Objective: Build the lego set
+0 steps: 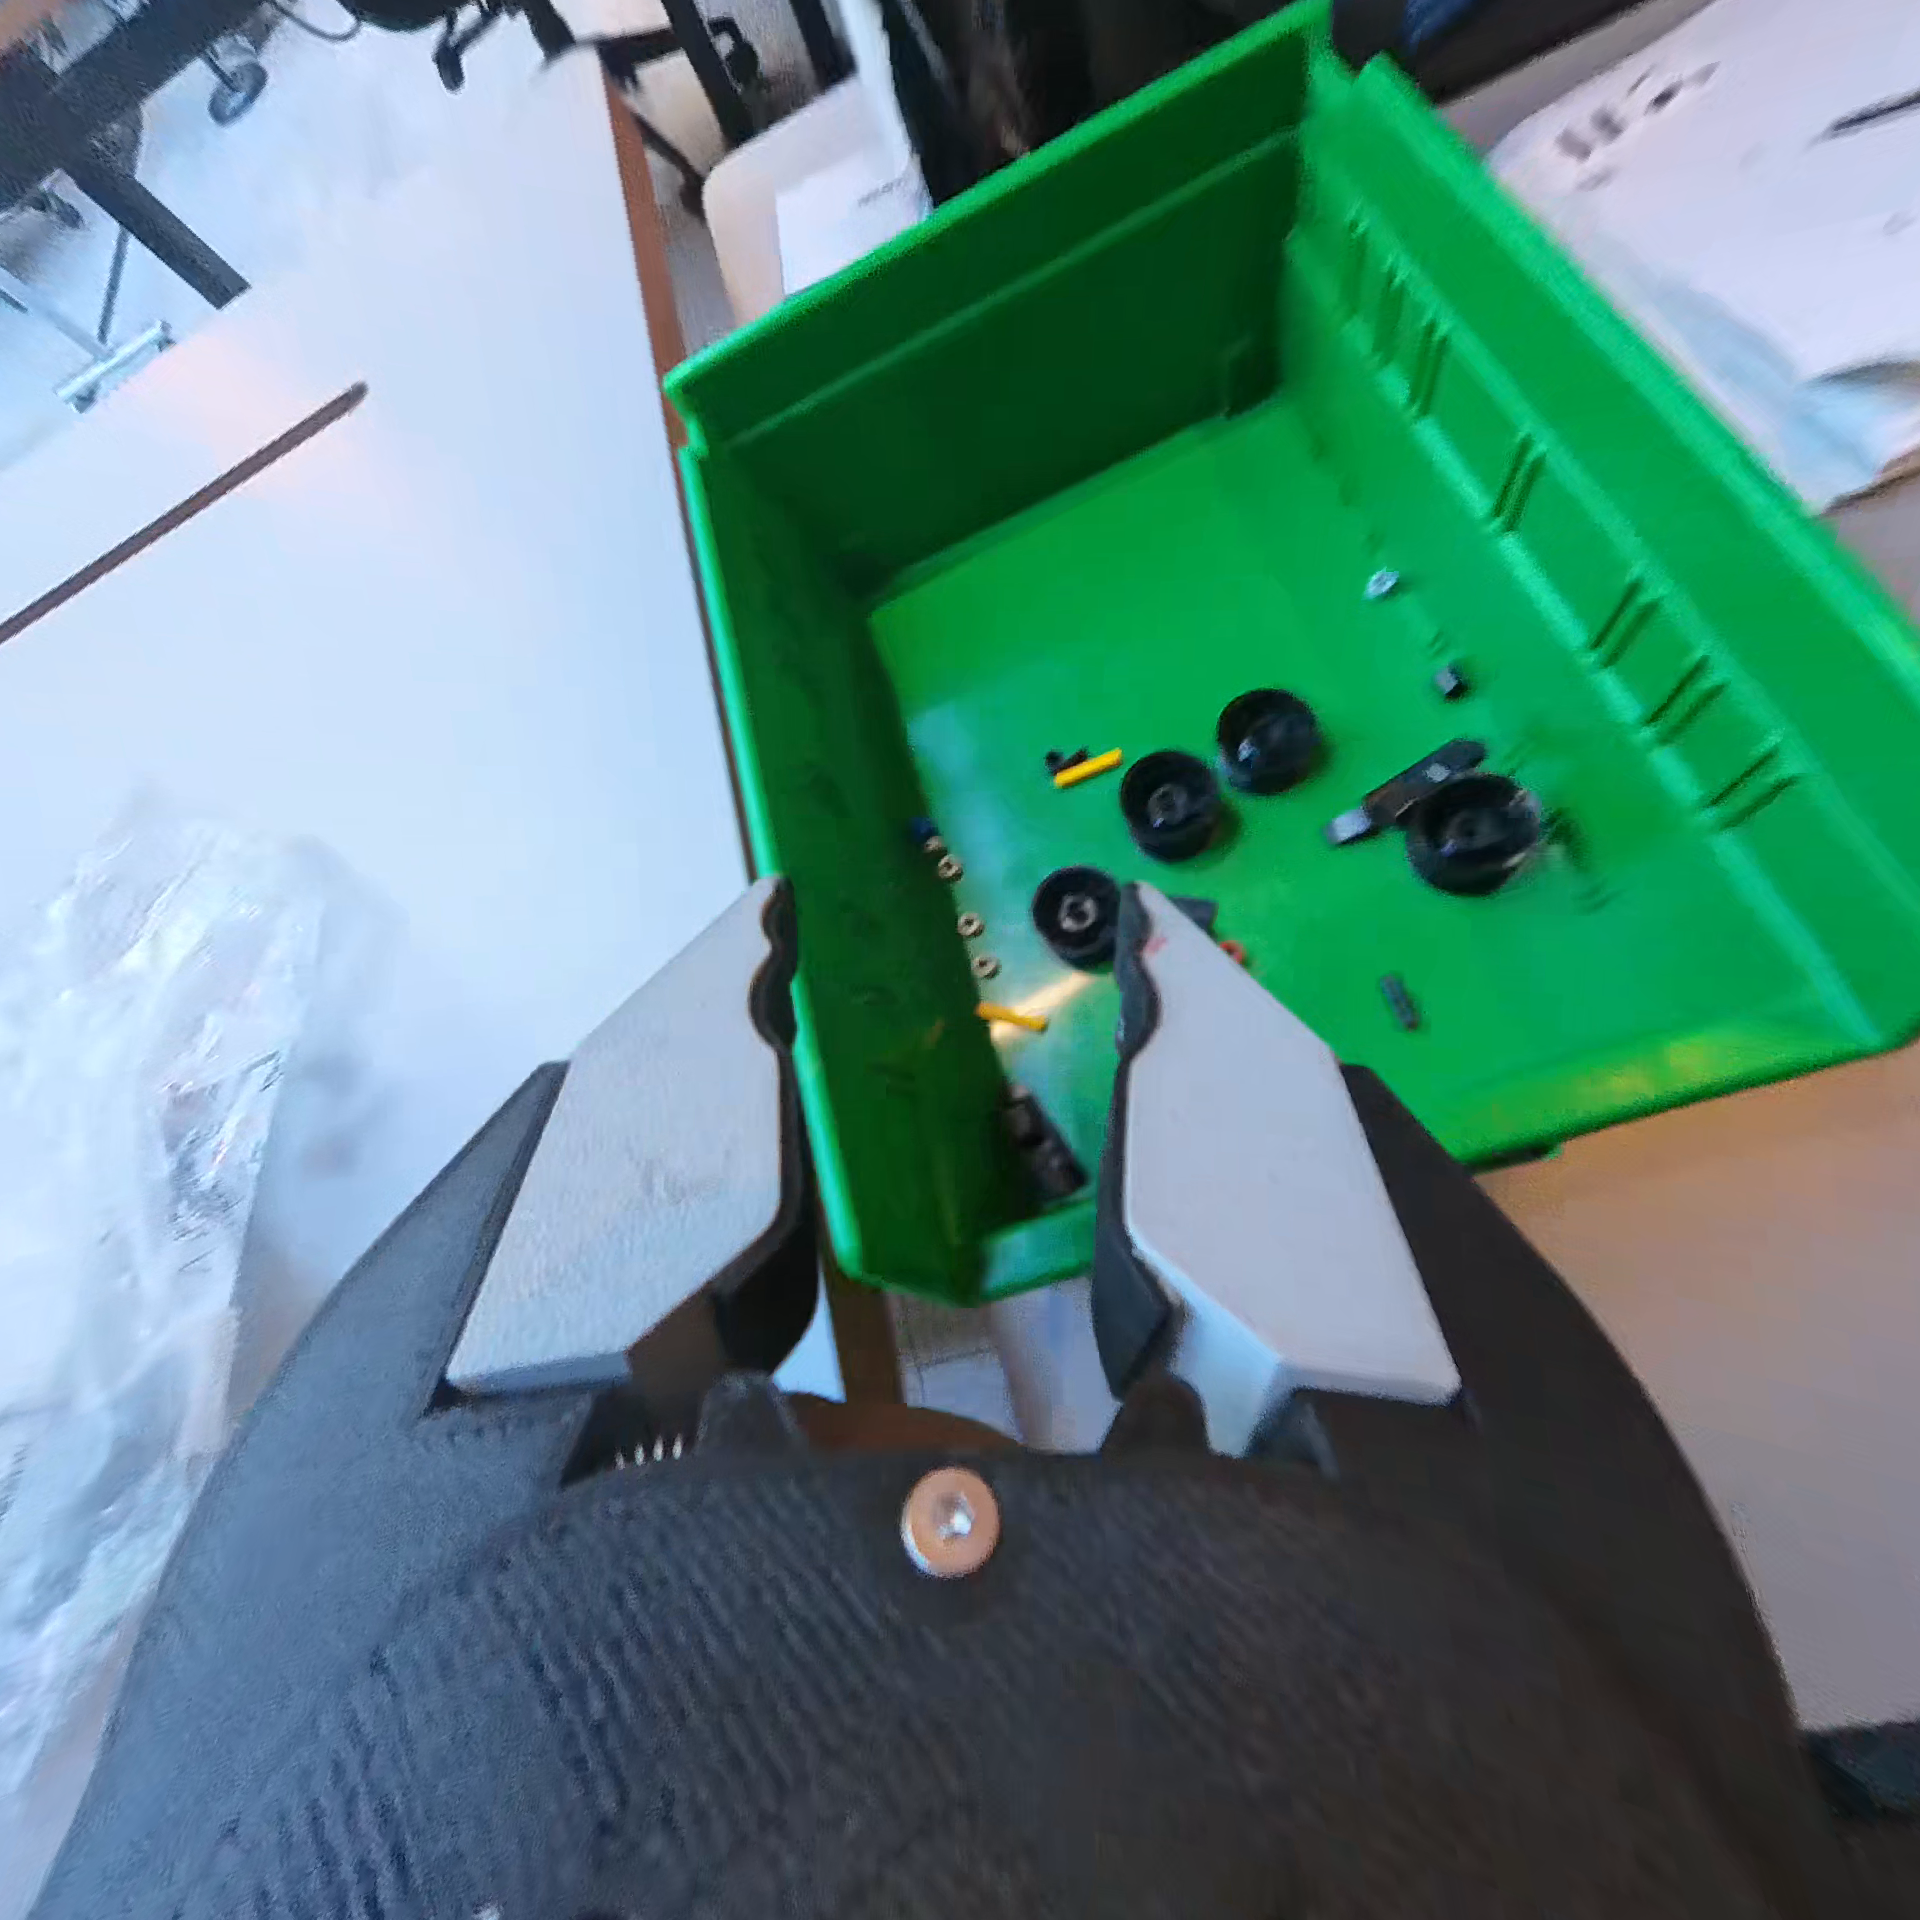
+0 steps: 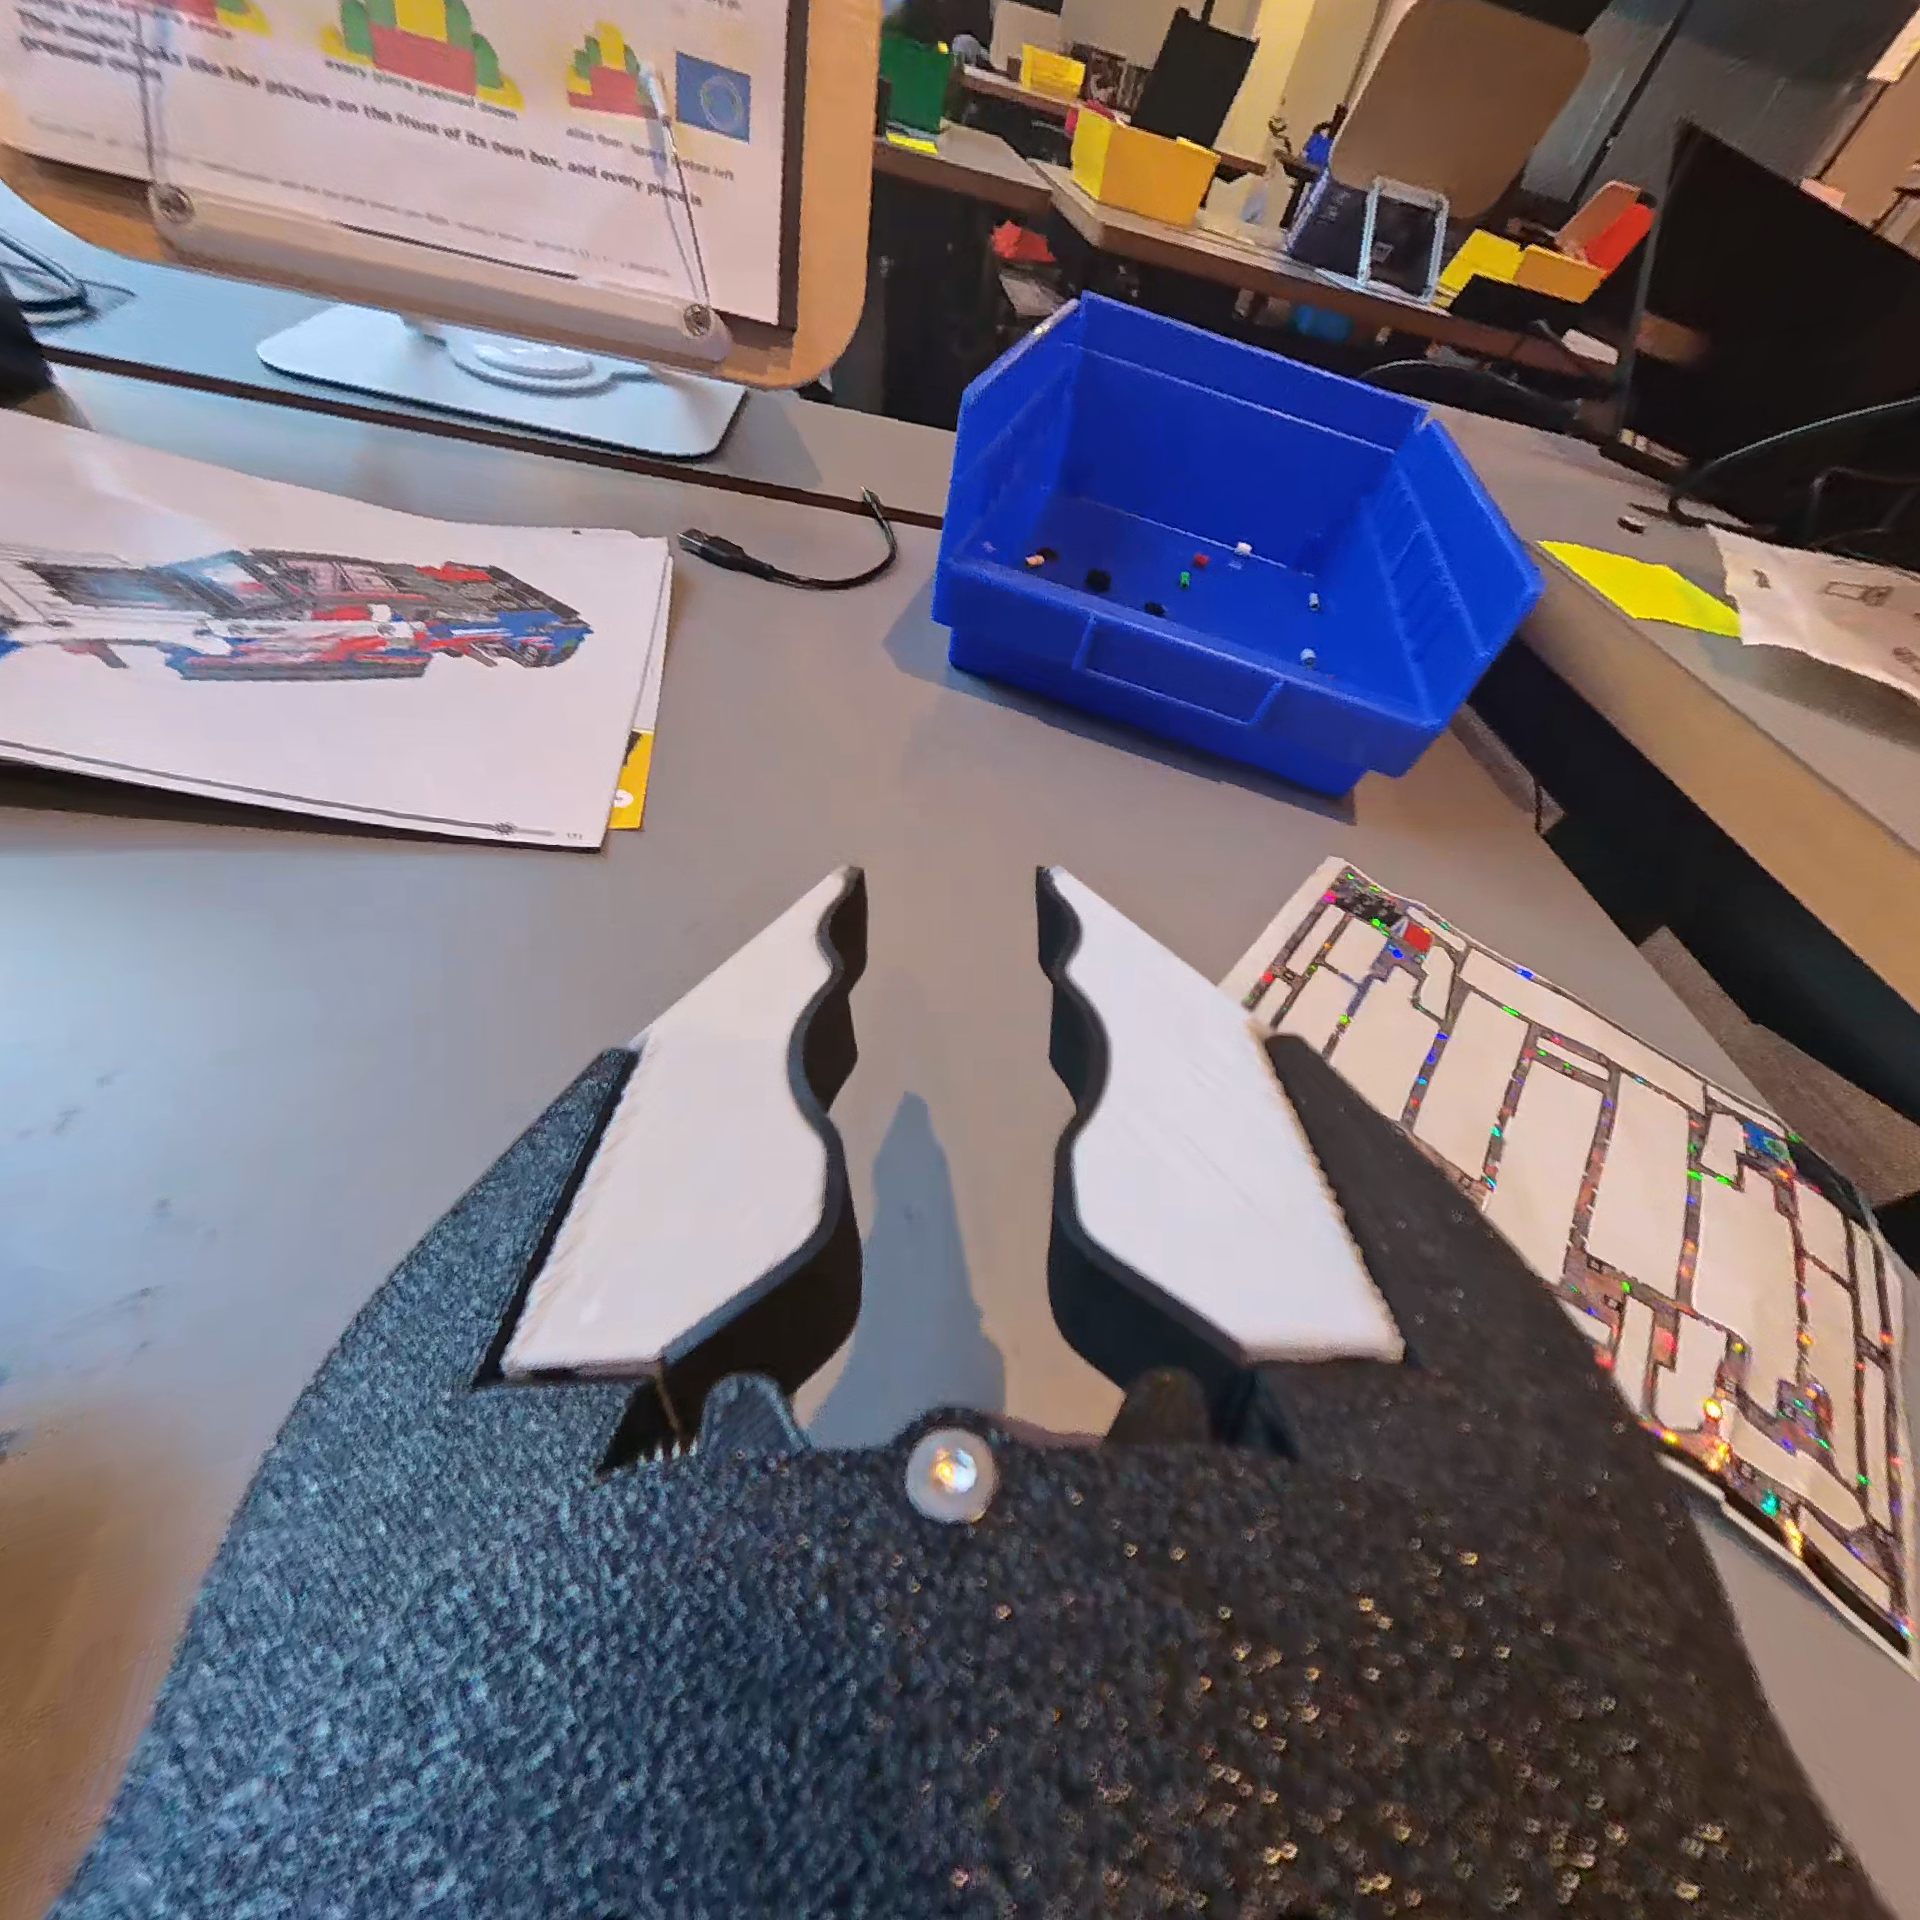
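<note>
Nearest the lens in the left wrist view, the left tool (image 1: pixel 951 940) shows its black textured body and two grey fingers spread wide, holding nothing; one finger (image 1: pixel 665 1132) lies outside the near side wall of a green plastic storage bin (image 1: pixel 1039 488) and the other over its interior, so the wall stands between them. Loose lego parts rest on the bin floor: four black round wheels, one (image 1: pixel 1075 916) just beside the right fingertip, the others (image 1: pixel 1174 805) farther in; a short yellow rod (image 1: pixel 1011 1016) near the wall, a second yellow rod (image 1: pixel 1087 767) farther in, a row of small grey rings (image 1: pixel 971 923) along the wall, and a flat black curved piece (image 1: pixel 1403 792) touching the farthest wheel. Crumpled clear plastic wrap (image 1: pixel 156 1039) lies on the pale desk (image 1: pixel 436 675) to the left. In the right wrist view, the right tool (image 2: pixel 951 883) hovers over the grey desk, fingers parted and empty. Ahead stands a blue plastic storage bin (image 2: pixel 1195 665) containing a few tiny coloured parts (image 2: pixel 1200 561). A printed instruction booklet (image 2: pixel 312 665) lies to the left, a glittery sticker sheet (image 2: pixel 1558 1195) lies beside the right finger, and a black cable (image 2: pixel 800 566) lies between booklet and bin.
</note>
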`<state>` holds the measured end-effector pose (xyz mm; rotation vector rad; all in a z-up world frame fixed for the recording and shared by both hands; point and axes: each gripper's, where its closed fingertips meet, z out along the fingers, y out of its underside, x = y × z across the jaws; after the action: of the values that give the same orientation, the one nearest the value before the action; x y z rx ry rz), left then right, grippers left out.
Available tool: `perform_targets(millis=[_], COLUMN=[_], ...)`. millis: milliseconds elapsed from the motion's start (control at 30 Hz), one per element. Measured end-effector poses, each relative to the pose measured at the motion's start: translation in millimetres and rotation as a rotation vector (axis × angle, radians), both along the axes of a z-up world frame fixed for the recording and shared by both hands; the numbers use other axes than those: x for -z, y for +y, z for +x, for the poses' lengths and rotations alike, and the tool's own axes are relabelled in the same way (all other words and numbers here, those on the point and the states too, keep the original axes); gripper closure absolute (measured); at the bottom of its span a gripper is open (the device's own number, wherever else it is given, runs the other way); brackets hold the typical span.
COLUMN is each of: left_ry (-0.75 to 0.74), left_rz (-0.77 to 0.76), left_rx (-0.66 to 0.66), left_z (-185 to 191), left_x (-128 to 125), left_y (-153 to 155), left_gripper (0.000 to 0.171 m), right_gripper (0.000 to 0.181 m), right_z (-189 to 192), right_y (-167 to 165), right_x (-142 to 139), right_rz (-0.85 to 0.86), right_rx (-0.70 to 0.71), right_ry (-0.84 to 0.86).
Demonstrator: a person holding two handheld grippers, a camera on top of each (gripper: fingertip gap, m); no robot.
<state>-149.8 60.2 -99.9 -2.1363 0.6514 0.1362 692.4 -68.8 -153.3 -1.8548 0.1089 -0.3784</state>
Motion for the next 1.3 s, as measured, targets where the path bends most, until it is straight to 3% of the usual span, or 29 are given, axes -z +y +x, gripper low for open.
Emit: perform_targets(millis=[133,233,367,500,633,800,833,900,1000,1167,1300], left_ry=[0.063,0.187,0.467,0.749,0.949,1.122,1.121,1.076,0.891,0.744,0.491], left_rz=[-0.121,-0.317,-0.657,-0.909,-1.094,-1.101,-1.104,-1.070,-1.037,-0.822,-0.760], left_rx=[0.056,0.187,0.412,0.578,0.578,0.546,0.540,0.569,0.557,0.440,0.344], left_z=[-10,1,2,-12,-29,-45,-44,-37,-19,-11,6], left_x=[17,46,86,102,111,121,121,120,111,86,80], left_y=[-3,-11,-23,-21,-27,-23,-24,-21,-19,13,11], left_gripper=[0.116,0.118,0.121,0.120,0.123,0.136,0.137,0.160,0.171,0.171,0.171], right_gripper=[0.149,0.148,0.149,0.150,0.151,0.151,0.152,0.153,0.153,0.156,0.156], right_z=[8,9,4,0,-1,-2,-3,-4,-5,-7,-8], right_y=[0,1,5,7,6,5,5,5,4,4,4], right_x=[5,7,14,17,12,8,7,6,4,3,4], right_rz=[-0.027,-0.039,-0.087,-0.111,-0.079,-0.047,-0.041,-0.033,-0.023,-0.014,-0.024], right_rx=[0.034,0.040,0.023,0.007,-0.003,-0.024,-0.028,-0.036,-0.044,-0.049,-0.050], right_ry=[0.019,0.016,-0.018,-0.043,-0.026,-0.006,-0.004,0.000,0.001,-0.005,-0.018])
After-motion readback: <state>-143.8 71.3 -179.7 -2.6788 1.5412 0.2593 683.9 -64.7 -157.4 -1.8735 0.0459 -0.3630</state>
